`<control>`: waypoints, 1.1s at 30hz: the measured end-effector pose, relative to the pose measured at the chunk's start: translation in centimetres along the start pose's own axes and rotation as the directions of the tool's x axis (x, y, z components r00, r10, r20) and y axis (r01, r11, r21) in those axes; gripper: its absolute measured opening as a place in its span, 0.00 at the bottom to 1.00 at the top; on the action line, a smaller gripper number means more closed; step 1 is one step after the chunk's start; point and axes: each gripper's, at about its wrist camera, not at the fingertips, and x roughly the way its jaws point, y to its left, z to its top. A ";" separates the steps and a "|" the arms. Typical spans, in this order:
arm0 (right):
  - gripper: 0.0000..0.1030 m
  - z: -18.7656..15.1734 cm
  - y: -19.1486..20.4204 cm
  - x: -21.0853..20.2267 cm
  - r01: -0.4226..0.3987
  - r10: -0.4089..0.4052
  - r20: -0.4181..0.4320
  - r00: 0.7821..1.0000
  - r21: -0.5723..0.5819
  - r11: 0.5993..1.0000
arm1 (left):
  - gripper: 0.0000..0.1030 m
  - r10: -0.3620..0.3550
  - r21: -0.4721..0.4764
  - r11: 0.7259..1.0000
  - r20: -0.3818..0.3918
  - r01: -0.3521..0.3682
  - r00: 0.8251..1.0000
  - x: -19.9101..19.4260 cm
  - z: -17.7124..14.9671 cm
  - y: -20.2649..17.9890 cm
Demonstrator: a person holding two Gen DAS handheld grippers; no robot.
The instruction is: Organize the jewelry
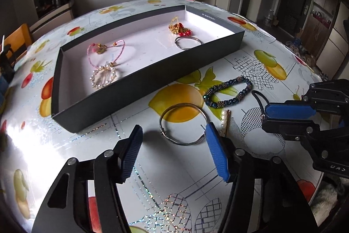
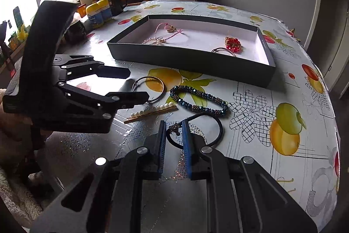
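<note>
Step in hand: the right gripper (image 2: 173,134), jaws nearly closed, pinches the small charm of a black elastic hair tie (image 2: 214,123) lying on the fruit-patterned surface (image 2: 283,88); the left gripper (image 1: 173,134), jaws half open and empty, straddles a thin silver bangle (image 1: 182,123); next, each piece must be lifted over the near wall of the shallow black tray (image 1: 152,78), which already holds 4 pieces; a blue beaded bracelet (image 2: 199,100) and a pearl hair pin (image 2: 152,111) lie close between the grippers and could be dragged.

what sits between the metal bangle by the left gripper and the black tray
Nothing visible. Bare tablecloth separates the metal bangle from the black tray; only the tray's near wall must be cleared. The left gripper straddles the bangle, open.
</note>
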 end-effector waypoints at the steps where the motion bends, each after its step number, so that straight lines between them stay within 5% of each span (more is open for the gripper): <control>1: 0.14 0.0 0.0 -0.1 -0.002 0.002 0.003 1.000 0.003 1.000 | 0.61 -0.012 -0.003 1.000 0.007 0.012 1.000 0.0 0.1 -0.1; 12: 0.14 -0.3 0.2 -0.4 -0.013 0.013 0.010 1.000 -0.001 1.000 | 0.60 -0.003 0.033 0.999 -0.008 0.003 1.000 0.8 0.7 -1.0; 14: 0.14 -0.3 0.1 -0.6 -0.011 0.011 0.016 1.000 0.000 1.000 | 0.51 0.002 0.046 0.999 -0.005 -0.002 1.000 0.8 0.6 -1.0; 20: 0.14 -0.2 -0.1 -1.0 -0.009 0.009 0.031 0.999 0.009 1.000 | 0.51 0.004 0.047 0.999 -0.002 -0.004 1.000 0.2 0.2 -0.5; 33: 0.14 1.7 -1.9 -2.9 -0.014 0.009 0.105 0.994 0.042 0.999 | 0.51 0.022 0.013 1.000 0.096 -0.023 0.995 -6.2 1.0 1.8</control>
